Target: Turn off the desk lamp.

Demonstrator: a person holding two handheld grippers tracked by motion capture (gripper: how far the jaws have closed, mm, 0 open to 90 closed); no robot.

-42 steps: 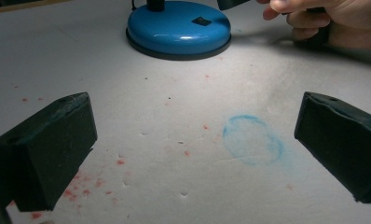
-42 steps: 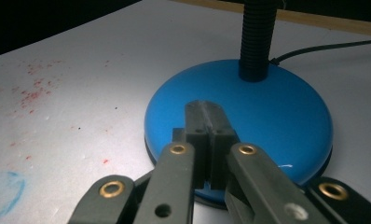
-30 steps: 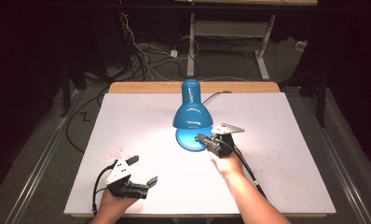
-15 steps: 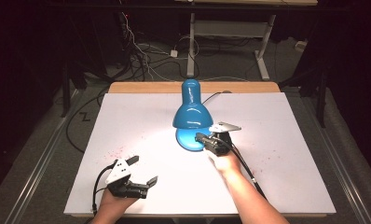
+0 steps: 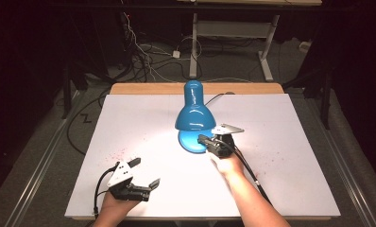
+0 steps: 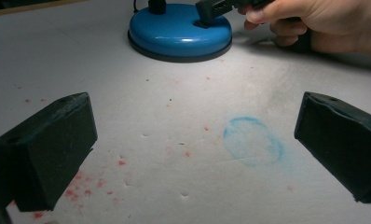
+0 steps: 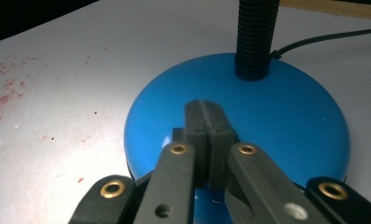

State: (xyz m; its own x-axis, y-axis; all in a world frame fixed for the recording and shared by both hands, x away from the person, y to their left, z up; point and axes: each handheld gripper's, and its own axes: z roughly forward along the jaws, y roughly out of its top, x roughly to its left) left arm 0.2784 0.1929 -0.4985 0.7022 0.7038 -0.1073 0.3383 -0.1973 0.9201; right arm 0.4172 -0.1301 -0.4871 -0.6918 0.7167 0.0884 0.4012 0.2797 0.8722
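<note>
My left gripper (image 5: 141, 182) rests low on the white table (image 5: 290, 123), its jaws wide apart and holding nothing. At the middle stands the blue lamp (image 5: 194, 111), lit, with its round base (image 7: 267, 116) on the sheet. My right gripper (image 7: 208, 122) has its jaws pressed together, empty, with the tips over the base. I judge I am pressing a switch there, though I cannot see one: push straight down, gently, so the base does not slide.
</note>
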